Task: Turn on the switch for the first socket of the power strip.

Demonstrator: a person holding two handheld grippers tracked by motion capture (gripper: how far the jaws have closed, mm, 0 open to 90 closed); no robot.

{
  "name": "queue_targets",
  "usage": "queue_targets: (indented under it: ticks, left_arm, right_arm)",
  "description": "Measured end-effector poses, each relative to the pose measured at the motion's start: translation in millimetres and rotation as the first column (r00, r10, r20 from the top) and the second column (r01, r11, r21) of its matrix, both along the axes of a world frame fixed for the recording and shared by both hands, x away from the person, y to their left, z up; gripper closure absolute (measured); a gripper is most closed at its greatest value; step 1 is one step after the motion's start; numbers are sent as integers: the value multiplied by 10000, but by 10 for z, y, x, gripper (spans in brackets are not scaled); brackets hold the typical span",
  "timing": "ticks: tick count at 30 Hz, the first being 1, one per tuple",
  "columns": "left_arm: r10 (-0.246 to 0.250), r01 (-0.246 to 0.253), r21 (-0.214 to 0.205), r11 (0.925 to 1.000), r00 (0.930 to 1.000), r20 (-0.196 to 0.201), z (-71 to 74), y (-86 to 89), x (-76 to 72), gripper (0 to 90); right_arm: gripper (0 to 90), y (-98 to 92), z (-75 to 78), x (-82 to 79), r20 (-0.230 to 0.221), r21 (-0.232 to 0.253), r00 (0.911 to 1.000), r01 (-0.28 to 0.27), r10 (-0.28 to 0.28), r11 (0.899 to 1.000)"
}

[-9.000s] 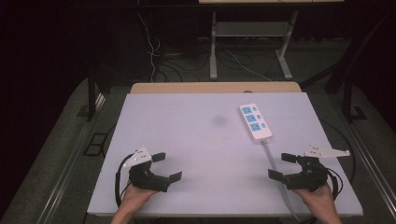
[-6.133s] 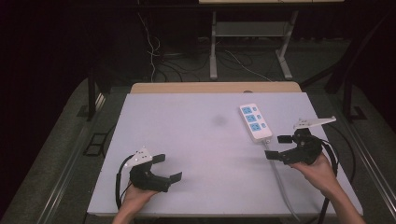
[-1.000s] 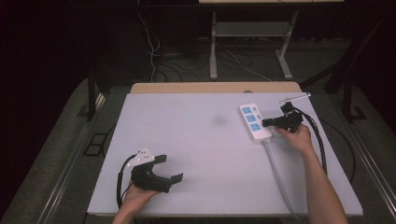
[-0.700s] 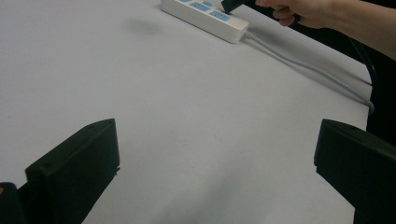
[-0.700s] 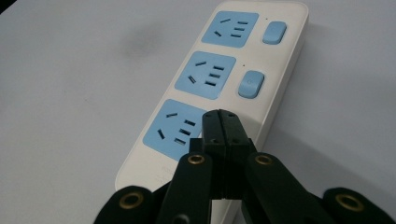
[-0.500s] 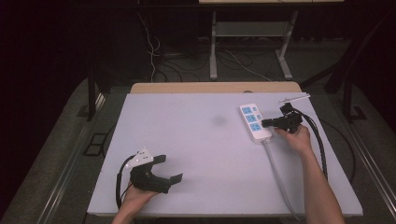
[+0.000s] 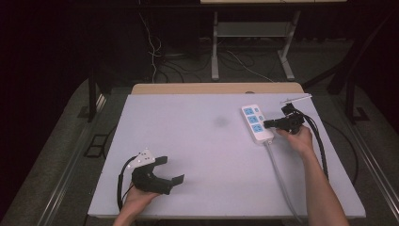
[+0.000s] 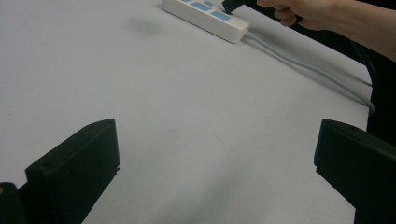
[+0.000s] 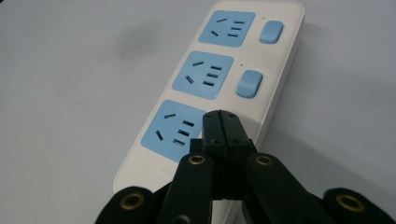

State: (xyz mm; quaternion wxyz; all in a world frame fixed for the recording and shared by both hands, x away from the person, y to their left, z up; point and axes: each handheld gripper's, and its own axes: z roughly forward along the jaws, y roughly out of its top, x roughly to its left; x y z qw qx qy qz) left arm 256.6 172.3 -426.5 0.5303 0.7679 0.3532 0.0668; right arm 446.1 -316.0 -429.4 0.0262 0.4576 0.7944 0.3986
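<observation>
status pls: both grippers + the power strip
Left gripper open, idle at near table edge. Right gripper shut, tips over the power strip by its nearest switch; contact unclear. Nothing between them but the strip's cord.

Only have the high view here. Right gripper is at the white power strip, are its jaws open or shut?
Observer: Shut. In the right gripper view the right gripper has its two black jaws pressed together with nothing between them.
Operator: Where does the tip sit on the strip?
Observer: Over the white three-socket power strip, at the near blue socket panel, about where the third switch would be.
Operator: Can you see that switch?
Observer: No, the jaws cover that spot. Two blue rocker switches show beside the other sockets.
Operator: Left gripper?
Observer: Open. In the left gripper view the left gripper has its jaws wide apart over the bare white table.
</observation>
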Motion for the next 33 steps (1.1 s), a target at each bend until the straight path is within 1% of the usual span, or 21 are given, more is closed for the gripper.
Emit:
queue_targets:
  ticks: [3,5,8,12,18,20,25,26,30,33]
  left_arm:
    - [44,-44,-40,10000,10000,-18,-1,7,4,0]
    - [62,-62,-43,10000,10000,-27,-1,9,5,0]
    - [68,-68,-55,10000,10000,-33,-1,8,5,0]
    - [61,-61,-53,10000,10000,-25,0,6,2,0]
    - [12,-12,-33,10000,10000,-29,-1,3,3,0]
    - [4,-4,-32,10000,10000,-30,-2,3,3,0]
    - [25,-25,-67,10000,10000,-33,0,2,0,0]
    - [27,-27,-72,10000,10000,-35,0,2,0,0]
    - [8,-8,-63,10000,10000,-34,-2,0,0,0]
    - [20,-20,-85,10000,10000,-41,0,2,-3,0]
  right_arm:
    - [900,16,19,12,-137,-171,9998,-146,144,9997]
    - [900,15,32,14,-124,-241,9998,-162,159,9996]
    - [900,9,54,3,-81,-63,9998,-158,157,9999]
    - [900,32,88,-28,-62,-217,9998,-207,206,9996]
    - [900,54,143,-69,-115,-117,9997,-218,217,9997]
    - [900,48,187,-97,-64,-49,9998,-179,179,9998]
    - [900,55,242,-134,21,-84,9999,-145,145,9999]
    - [900,63,276,-157,48,-45,9999,-127,127,9999]
    - [900,82,312,-194,96,-75,9999,-70,70,9999]
    - [900,105,346,-230,151,-197,9999,-79,82,9998]
